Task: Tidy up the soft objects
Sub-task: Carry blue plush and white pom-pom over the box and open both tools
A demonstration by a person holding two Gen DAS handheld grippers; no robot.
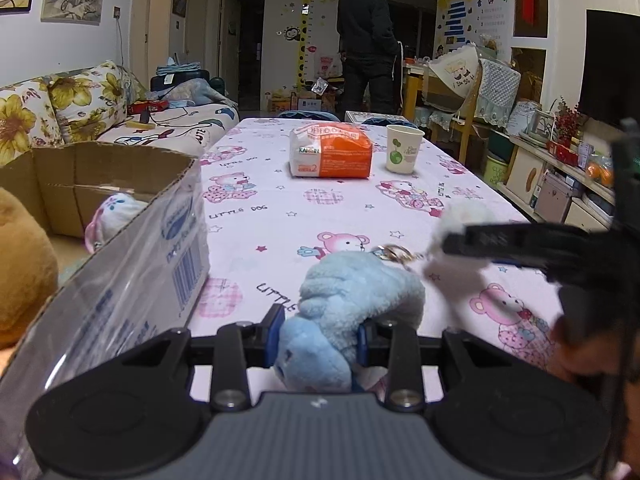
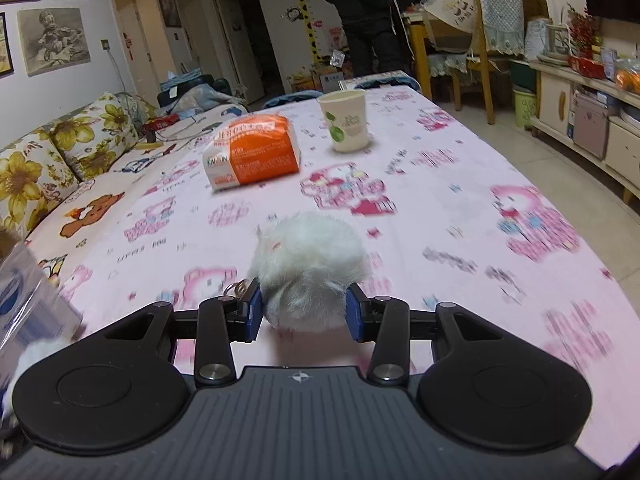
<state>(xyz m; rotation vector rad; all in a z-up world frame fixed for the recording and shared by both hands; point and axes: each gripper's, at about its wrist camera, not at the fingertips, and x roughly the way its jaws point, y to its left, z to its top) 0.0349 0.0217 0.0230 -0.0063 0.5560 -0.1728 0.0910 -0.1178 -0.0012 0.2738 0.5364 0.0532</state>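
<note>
My left gripper (image 1: 320,334) is shut on a light blue plush toy (image 1: 352,304) with a gold key ring (image 1: 394,254), held just above the pink tablecloth. To its left stands an open cardboard box (image 1: 120,184) holding a brown plush (image 1: 22,264) and a white and pink plush (image 1: 112,214). My right gripper (image 2: 304,312) is shut on a white fluffy plush ball (image 2: 308,268), whose fur bulges between the blue pads. In the left wrist view the right gripper (image 1: 444,242) reaches in from the right with the white plush ball (image 1: 460,220) in it.
An orange and white tissue pack (image 1: 332,152) and a paper cup (image 1: 403,148) stand further back on the table (image 1: 340,216). A floral sofa (image 1: 60,108) lies on the left. A person (image 1: 368,36) stands past the far end. Shelves and chairs line the right side.
</note>
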